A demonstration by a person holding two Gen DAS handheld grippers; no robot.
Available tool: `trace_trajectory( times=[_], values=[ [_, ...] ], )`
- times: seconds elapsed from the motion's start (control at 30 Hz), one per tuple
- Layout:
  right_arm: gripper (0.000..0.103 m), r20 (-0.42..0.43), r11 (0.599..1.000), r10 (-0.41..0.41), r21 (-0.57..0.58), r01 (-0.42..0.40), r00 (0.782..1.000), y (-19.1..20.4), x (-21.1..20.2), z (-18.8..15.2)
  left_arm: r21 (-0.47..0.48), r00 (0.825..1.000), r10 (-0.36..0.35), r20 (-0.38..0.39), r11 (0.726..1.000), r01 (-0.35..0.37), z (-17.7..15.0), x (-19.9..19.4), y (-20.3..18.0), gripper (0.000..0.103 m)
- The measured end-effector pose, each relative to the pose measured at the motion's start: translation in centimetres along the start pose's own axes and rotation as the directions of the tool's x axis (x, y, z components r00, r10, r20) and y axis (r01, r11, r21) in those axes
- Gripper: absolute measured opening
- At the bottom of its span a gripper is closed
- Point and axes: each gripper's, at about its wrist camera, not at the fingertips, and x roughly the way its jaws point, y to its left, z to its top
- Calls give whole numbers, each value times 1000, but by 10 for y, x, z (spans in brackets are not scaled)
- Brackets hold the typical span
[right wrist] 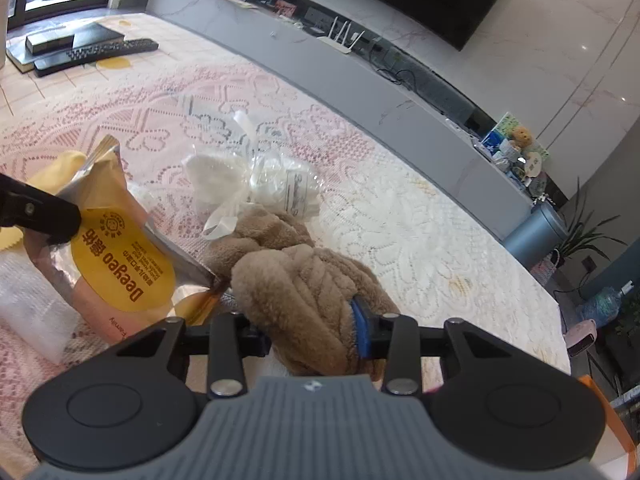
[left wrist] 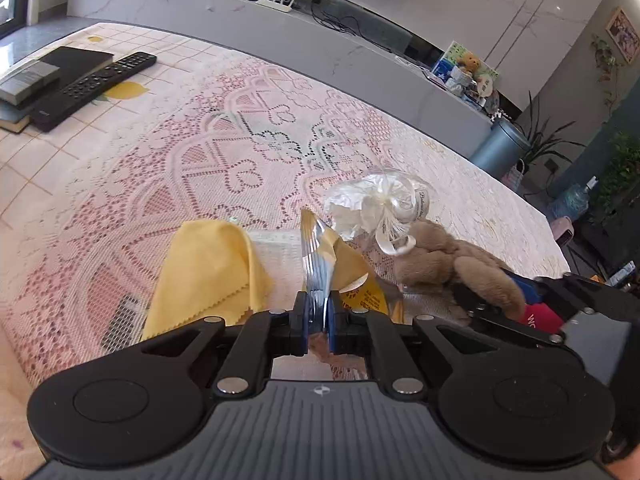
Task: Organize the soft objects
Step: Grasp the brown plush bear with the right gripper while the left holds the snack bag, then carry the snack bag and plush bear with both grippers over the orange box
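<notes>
Soft things crowd one patch of my lace tablecloth [left wrist: 168,168], so I place them by the brown plush toy [right wrist: 304,296]. Far left of the toy lies a yellow cloth [left wrist: 208,268]. Next comes the foil snack pouch [right wrist: 116,264], just left of the toy, with my left gripper [left wrist: 318,316] pinched tight on its edge. My right gripper [right wrist: 316,336] is clamped on the toy itself, pads sunk in the fur. Behind the toy, touching it, sits a clear-wrapped white bundle [right wrist: 276,184] with ribbon.
</notes>
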Motion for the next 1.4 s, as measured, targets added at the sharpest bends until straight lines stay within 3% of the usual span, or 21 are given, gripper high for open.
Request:
trace_trajectory(
  times=[0.17, 0.33, 0.5, 0.67, 0.83, 0.93, 1.0, 1.1, 1.17, 1.3, 1.33, 1.4],
  values=[
    [37, 31, 997, -16, 71, 14, 999, -2, -45, -3, -23, 999, 43, -10, 999, -43, -7, -12, 0, 9],
    [37, 8, 968, 106, 229, -105, 994, -7, -83, -17, -62, 994, 36, -102, 997, -43, -19, -20, 3, 9],
    [37, -70, 904, 222, 390, -178, 973, -3, -82, -47, -54, 977, -10, -214, 999, -2, -40, -25, -3, 9],
    [38, -65, 794, 326, 560, -236, 943, -8, -69, -73, 50, 958, 8, -286, 999, 6, -50, -24, -11, 12],
    [39, -37, 779, 313, 581, -234, 949, -10, -77, -78, 223, 969, 30, -244, 974, 26, -55, -40, -21, 21],
    [39, -21, 772, 297, 593, -228, 955, -15, -86, -80, 319, 976, 8, -216, 946, 62, -58, -51, -27, 40],
    [40, -22, 774, 292, 592, -223, 956, -16, -87, -80, 383, 980, 2, -201, 921, 76, -57, -56, -32, 56],
    [41, -31, 766, 306, 602, -227, 952, -15, -82, -84, 501, 984, 9, -177, 862, 82, -54, -58, -44, 66],
    [44, -29, 757, 312, 611, -231, 949, -16, -80, -85, 610, 987, 26, -156, 789, 75, -53, -58, -55, 75],
    [50, -15, 766, 309, 597, -239, 951, -17, -80, -80, 786, 981, 60, -184, 609, 110, -58, -41, -73, 85],
    [53, -9, 773, 303, 587, -240, 953, -17, -80, -79, 802, 976, 69, -205, 584, 127, -59, -35, -74, 85],
    [60, 0, 799, 284, 553, -237, 959, -16, -82, -76, 807, 967, 75, -243, 570, 158, -58, -22, -75, 85]
  ],
)
